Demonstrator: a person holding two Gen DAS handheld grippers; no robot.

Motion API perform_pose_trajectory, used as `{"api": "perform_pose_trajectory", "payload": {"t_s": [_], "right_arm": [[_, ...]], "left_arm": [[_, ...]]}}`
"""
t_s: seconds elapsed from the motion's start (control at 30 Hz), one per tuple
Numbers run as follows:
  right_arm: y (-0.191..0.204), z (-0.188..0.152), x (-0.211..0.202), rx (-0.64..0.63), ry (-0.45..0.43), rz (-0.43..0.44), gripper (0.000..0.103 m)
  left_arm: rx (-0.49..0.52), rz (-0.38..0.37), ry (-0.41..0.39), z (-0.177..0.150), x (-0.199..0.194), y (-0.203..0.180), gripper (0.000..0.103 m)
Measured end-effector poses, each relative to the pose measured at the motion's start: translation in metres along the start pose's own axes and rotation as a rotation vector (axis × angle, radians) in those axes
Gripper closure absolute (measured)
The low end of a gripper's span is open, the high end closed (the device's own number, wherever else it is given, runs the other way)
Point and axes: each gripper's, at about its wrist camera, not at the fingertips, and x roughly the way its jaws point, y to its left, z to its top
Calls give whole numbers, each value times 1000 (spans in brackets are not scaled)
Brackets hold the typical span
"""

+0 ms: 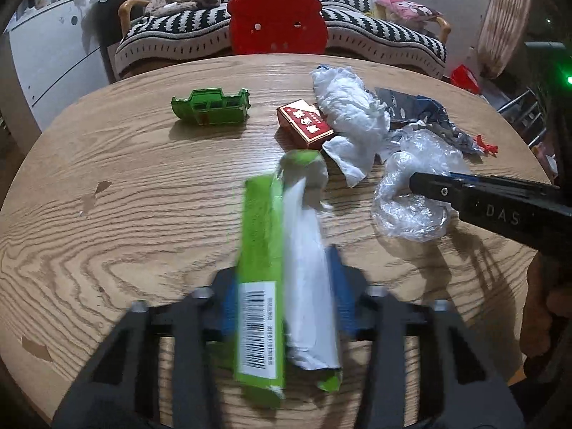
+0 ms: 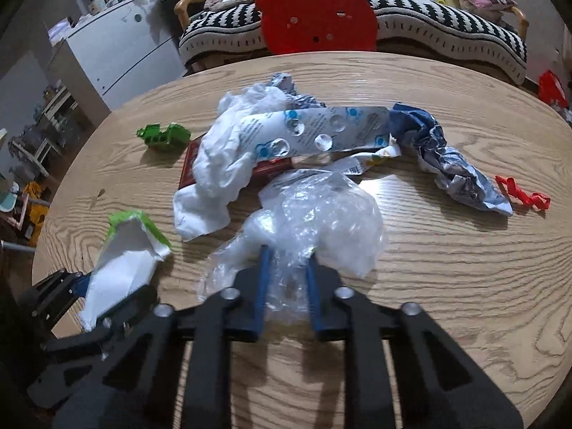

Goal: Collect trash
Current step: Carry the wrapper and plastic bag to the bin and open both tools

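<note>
Two views split the scene between us: from the left wrist we see our left gripper [image 1: 282, 286] pinching the green-and-white wrapper [image 1: 282, 268] between its blue pads, barcode toward the lens, while from the right wrist that wrapper [image 2: 125, 250] shows only its torn white end at 8 o'clock. Our right gripper [image 2: 286, 275] has its fingers pressed together on the clear plastic bag [image 2: 314, 221] at the middle of the wooden table [image 2: 447, 286]; from the left wrist it [image 1: 414, 182] enters at 3 o'clock, its tip in the bag [image 1: 411, 196]. Only the right wrist shows the blister strip [image 2: 321, 132] lying across the white tissue [image 2: 221, 164], and the full length of the crumpled blue wrapper [image 2: 447, 157] with the red ribbon [image 2: 522, 195] at 3 o'clock. The red box [image 1: 304, 125] is plain from the left wrist, mostly buried under tissue in the other. A green toy [image 1: 211, 105] sits at 11 o'clock. Motion blur smears the held wrapper's print, and our person's hand at the right edge is too dark to make out.
</note>
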Motion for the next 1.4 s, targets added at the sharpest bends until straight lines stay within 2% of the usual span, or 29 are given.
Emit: {"api": "perform_pose_trajectory", "payload": {"t_s": [0.4,0.73,0.9,1.07,1.4], "right_arm": [[-14,2,-42,31,-88,0,91],[-67,-12,-95,91,-150,-41,91],[-107,-31,-138,135,-198,-80,91],[-156,-58,-180,192,-229,-125,91],[-270,-142,-265,369,-295,-262,91]], "left_arm": [[15,-20,-47,10,-23,-26,67],[66,-57,-74,26,-30,-74,67],[108,-106,-90,33,-33,-119,67],[164,-175,-94,34,-35,-179,67],[307,-299,-93,16,-34,-306,67]]}}
